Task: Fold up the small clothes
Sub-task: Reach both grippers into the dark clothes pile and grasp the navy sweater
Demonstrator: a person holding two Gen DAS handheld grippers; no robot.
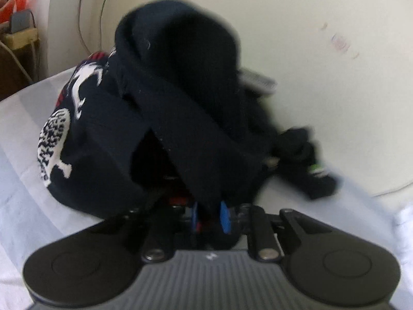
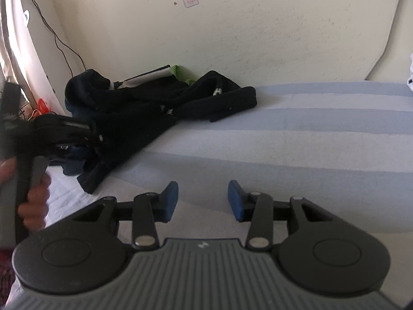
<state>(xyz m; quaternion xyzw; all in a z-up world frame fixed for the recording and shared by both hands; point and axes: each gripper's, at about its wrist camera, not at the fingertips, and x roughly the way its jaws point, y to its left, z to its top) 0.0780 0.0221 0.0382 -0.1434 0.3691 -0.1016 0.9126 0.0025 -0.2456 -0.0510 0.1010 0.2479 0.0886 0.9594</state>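
A black garment (image 1: 180, 118) rises in a thick band in front of the left wrist camera. My left gripper (image 1: 210, 215) is shut on its lower edge, the blue pads (image 1: 225, 217) pinching the fabric. Beside it lies a dark piece with a white print (image 1: 56, 139). In the right wrist view the same pile of dark clothes (image 2: 144, 103) lies at the back left of the bed, with the left gripper (image 2: 99, 139) at its near edge. My right gripper (image 2: 203, 200) stands open over the bare sheet, nothing between its pads, well to the right of the pile.
The bed has a pale blue striped sheet (image 2: 309, 134) and meets a cream wall (image 2: 258, 38) behind. A small dark piece with a green stripe (image 1: 315, 170) lies to the right. A thin cable (image 2: 59, 44) runs down the wall corner. A hand (image 2: 36, 201) holds the left gripper's handle.
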